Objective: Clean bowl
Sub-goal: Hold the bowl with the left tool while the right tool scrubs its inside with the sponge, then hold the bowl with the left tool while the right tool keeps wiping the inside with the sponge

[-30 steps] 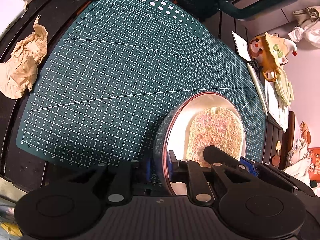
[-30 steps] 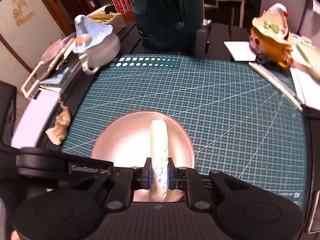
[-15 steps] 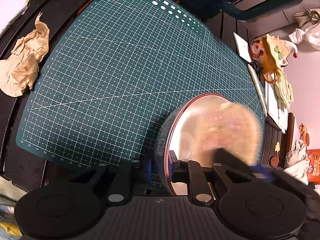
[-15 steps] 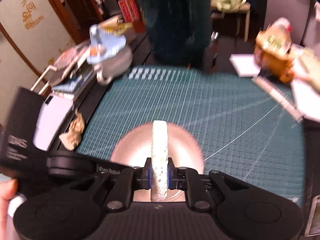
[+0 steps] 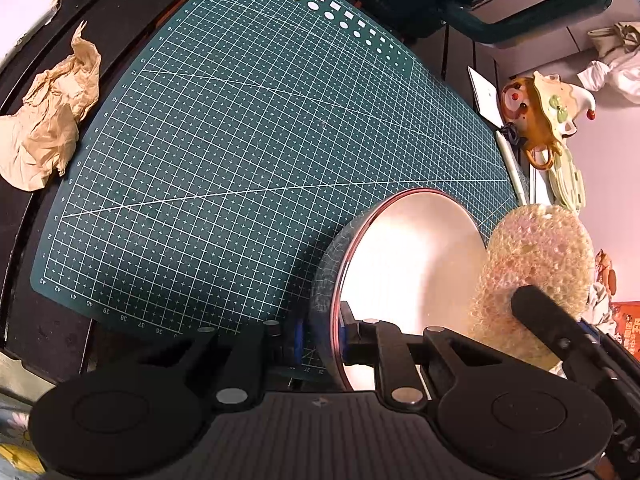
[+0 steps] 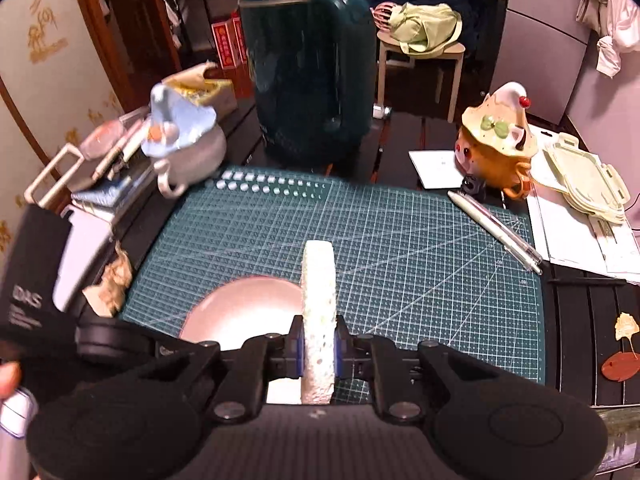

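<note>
A green cutting mat (image 6: 400,248) covers the dark counter (image 6: 580,320), crumpled paper (image 5: 44,120) at its left edge.

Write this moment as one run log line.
left claw: shut on bowl rim | right claw: shut on sponge, outside bowl

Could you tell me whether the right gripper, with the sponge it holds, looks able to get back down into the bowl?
Probably yes. The right gripper is shut on the sponge beside the bowl, whose inside lies bare; the left gripper only pinches its near rim.

My bowl (image 6: 244,312) sits on the cutting mat (image 6: 400,248) at seven o'clock; kettle (image 6: 308,80) behind the mat at twelve.
</note>
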Tool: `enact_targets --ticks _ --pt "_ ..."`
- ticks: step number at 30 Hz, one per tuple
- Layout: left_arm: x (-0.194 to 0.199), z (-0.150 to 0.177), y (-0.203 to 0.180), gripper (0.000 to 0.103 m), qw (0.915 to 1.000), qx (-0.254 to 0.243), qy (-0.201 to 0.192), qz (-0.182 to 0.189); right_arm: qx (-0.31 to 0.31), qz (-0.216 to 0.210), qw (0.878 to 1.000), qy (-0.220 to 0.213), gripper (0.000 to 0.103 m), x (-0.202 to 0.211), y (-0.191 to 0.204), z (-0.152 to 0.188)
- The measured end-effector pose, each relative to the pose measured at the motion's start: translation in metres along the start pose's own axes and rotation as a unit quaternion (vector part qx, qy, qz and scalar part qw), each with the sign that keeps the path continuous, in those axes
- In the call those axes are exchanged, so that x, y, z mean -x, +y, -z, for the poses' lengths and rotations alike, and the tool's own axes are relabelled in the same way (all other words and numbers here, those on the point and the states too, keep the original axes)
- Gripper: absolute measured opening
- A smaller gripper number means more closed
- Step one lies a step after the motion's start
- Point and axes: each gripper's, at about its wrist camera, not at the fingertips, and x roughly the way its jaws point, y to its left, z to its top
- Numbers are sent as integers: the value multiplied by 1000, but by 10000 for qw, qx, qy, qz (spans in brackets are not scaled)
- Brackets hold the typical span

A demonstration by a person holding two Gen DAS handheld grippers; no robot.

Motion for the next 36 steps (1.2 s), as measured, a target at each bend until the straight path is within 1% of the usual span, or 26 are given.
enact_targets --ticks 1,3,5,8,10,12,13,15,17,18,20,21,22,24,26,28,29,31,33,36 --pt "0 1 0 17 10000 2 -5 3 -96 -254 9996 118 12 -8 0 0" --pt "1 2 -1 17 10000 5 -7 6 -166 -429 9985 283 12 -18 1 1" --pt "1 2 -2 17 10000 5 -8 4 -124 -412 9979 488 12 -35 6 5" --pt "3 2 -3 17 10000 18 -1 13 -41 -240 9975 660 12 -50 10 11" --pt "4 2 -5 17 10000 3 7 13 -74 -194 9975 669 12 -50 8 11" --pt "5 1 -7 17 10000 -18 13 9 -11 -5 9981 616 11 -46 7 11" --pt "5 1 -6 17 10000 -21 15 8 85 153 9984 539 11 -41 8 10" --pt "4 0 -5 17 10000 -16 15 10 193 297 9986 396 11 -32 9 9" --pt "2 -1 -4 17 10000 -7 14 13 181 303 9991 231 11 -19 6 7" --pt "2 -1 -3 17 10000 3 12 16 196 401 9990 34 11 -6 6 5" --pt "2 -1 -4 17 10000 -3 17 22 151 433 9988 -162 12 5 3 1" --pt "3 -1 -4 17 10000 -3 19 22 51 216 9995 -211 12 10 -1 -1" --pt "3 -1 -4 17 10000 -12 22 23 -39 -9 9998 -179 12 10 -3 -2" --pt "2 -1 -3 17 10000 15 12 26 -155 -324 9994 11 12 2 -5 -2" --pt "2 -1 -3 17 10000 36 3 30 -162 -473 9985 241 12 -16 -1 1" --pt "3 -1 -3 17 10000 26 5 30 -101 -483 9976 482 12 -36 5 6" --pt "3 -1 -3 17 10000 45 5 37 -94 -482 9974 529 12 -41 6 7" --pt "3 -2 -1 17 9999 116 32 92 -64 -340 9975 622 12 -51 8 9" --pt "4 -1 -3 17 9999 84 23 72 -59 -280 9975 642 12 -52 7 11" --pt "5 0 -5 17 10000 59 18 60 32 7 9985 542 11 -44 6 10"
